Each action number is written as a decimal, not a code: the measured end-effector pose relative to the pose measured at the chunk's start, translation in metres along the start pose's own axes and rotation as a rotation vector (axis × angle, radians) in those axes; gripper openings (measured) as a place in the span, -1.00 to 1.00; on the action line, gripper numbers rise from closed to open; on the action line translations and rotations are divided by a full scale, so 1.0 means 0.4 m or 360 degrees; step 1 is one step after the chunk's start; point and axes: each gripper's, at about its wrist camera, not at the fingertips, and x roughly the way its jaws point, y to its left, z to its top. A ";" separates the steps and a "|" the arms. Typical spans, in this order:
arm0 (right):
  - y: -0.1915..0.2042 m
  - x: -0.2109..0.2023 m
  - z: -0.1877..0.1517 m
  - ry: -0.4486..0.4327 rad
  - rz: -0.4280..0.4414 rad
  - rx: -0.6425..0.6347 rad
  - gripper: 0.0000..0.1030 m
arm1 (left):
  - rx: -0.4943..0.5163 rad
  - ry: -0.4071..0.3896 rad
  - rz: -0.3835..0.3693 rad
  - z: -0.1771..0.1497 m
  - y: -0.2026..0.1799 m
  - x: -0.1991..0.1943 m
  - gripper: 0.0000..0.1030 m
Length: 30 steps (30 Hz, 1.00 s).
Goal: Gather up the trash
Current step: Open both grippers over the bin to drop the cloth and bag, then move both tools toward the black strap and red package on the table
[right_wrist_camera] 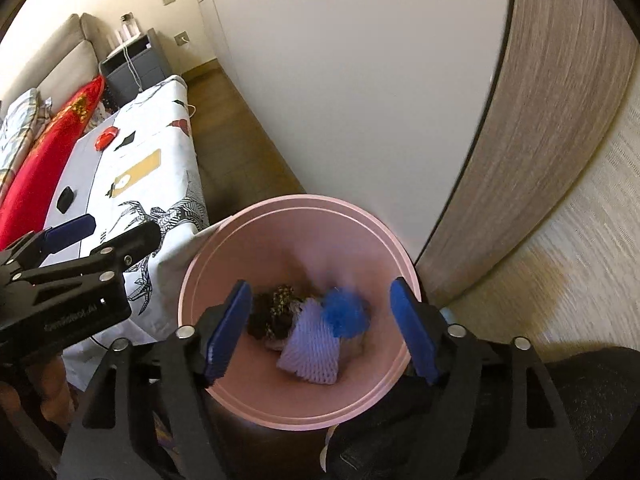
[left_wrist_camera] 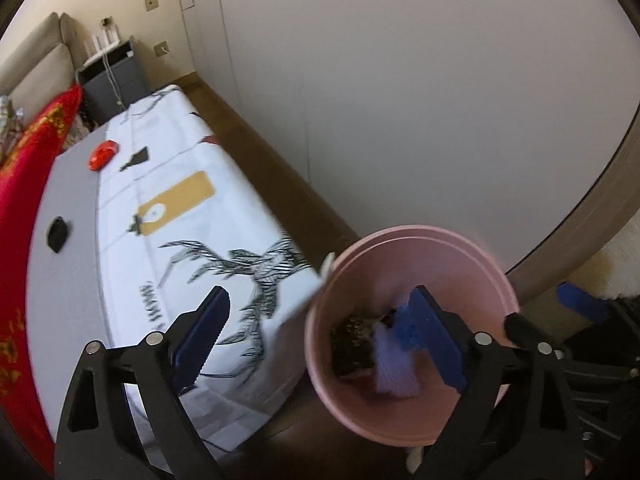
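Observation:
A pink bin (right_wrist_camera: 384,236) stands on the floor beside the table; it also shows in the left wrist view (left_wrist_camera: 472,248). Inside lie a white foam net sleeve (right_wrist_camera: 312,348), a blurred blue scrap (right_wrist_camera: 346,312) and dark speckled trash (right_wrist_camera: 276,312). In the left wrist view the sleeve (left_wrist_camera: 394,368) and dark trash (left_wrist_camera: 352,344) show too. My right gripper (right_wrist_camera: 324,328) is open and empty right above the bin. My left gripper (left_wrist_camera: 320,340) is open and empty, straddling the bin's left rim; it shows in the right wrist view (right_wrist_camera: 108,232).
A table with a printed white cloth (left_wrist_camera: 192,216) is left of the bin. On it lie a red object (left_wrist_camera: 103,155) and a small black object (left_wrist_camera: 58,233). A red cushion (left_wrist_camera: 24,168), a grey cabinet (left_wrist_camera: 114,76), a white wall and a wooden door edge (right_wrist_camera: 532,152) surround the spot.

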 end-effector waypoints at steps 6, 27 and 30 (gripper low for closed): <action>0.052 -0.089 0.015 -0.0104 0.0106 -0.0134 0.78 | -0.0003 -0.0043 0.0146 0.011 0.114 -0.092 0.71; 0.643 -0.044 0.378 -0.0574 0.0545 -0.0547 0.90 | -0.0542 -0.0440 0.0665 0.071 0.881 -0.165 0.85; 0.724 0.059 0.417 -0.0577 0.0535 -0.0584 0.90 | -0.0592 -0.0423 0.0552 0.060 0.921 -0.049 0.85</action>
